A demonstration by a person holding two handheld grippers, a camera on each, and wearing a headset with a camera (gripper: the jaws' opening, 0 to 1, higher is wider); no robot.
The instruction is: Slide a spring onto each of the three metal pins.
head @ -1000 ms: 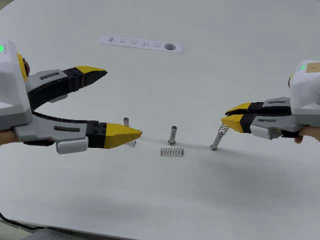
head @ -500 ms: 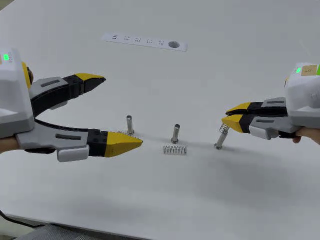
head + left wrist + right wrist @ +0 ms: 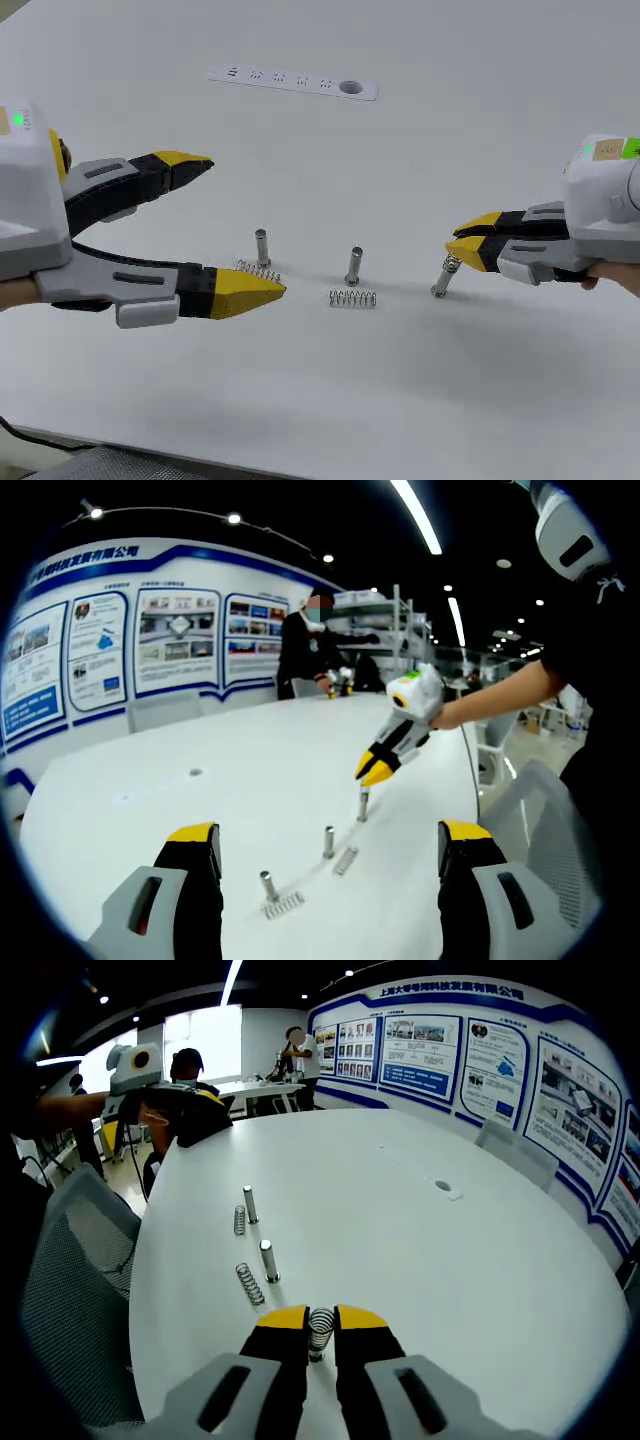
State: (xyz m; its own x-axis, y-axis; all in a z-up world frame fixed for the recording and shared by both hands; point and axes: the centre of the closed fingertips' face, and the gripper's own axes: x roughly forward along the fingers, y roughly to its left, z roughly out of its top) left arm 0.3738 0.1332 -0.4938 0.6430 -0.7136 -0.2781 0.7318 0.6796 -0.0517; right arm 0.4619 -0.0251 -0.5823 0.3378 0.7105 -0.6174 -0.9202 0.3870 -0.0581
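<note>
Little has shifted over the last second. The right hand-held gripper (image 3: 452,238) still sits at the top of the right pin (image 3: 440,285). The left spring (image 3: 257,269), half behind a yellow jaw tip a second ago, now lies in plain sight.

- Right hand-held gripper: jaws narrow, pinched on the held spring (image 3: 320,1324), which sits at the upper end of the right pin. The pin leans toward the gripper.
- Left hand-held gripper (image 3: 240,225): jaws wide, holding nothing, hanging over the left pin (image 3: 262,246).
- Middle pin (image 3: 354,265) is upright and bare, with the loose spring (image 3: 352,297) flat on the desk (image 3: 400,150) just in front of it.
- Left spring lies just beside the left pin's foot.
- Power strip (image 3: 292,83) is far back, well apart from the work.

Step in hand, as I judge it, is threading the first spring down the right pin. To do it well:
- Keep the coil's axis along the pin's lean, not plumb.
- Push down gently so the coils slip rather than buckle.
- Ease the pinch once the coil has caught.
- Sideways pull would likely topple the pin.

Hard to make out:
- Whether the pin's tip is already inside the coil, since the jaw tips cover that joint in the head view.
- The pin's foot, which is hidden under the jaws in the right gripper view.
- Whether that foot rests flat on the desk.
</note>
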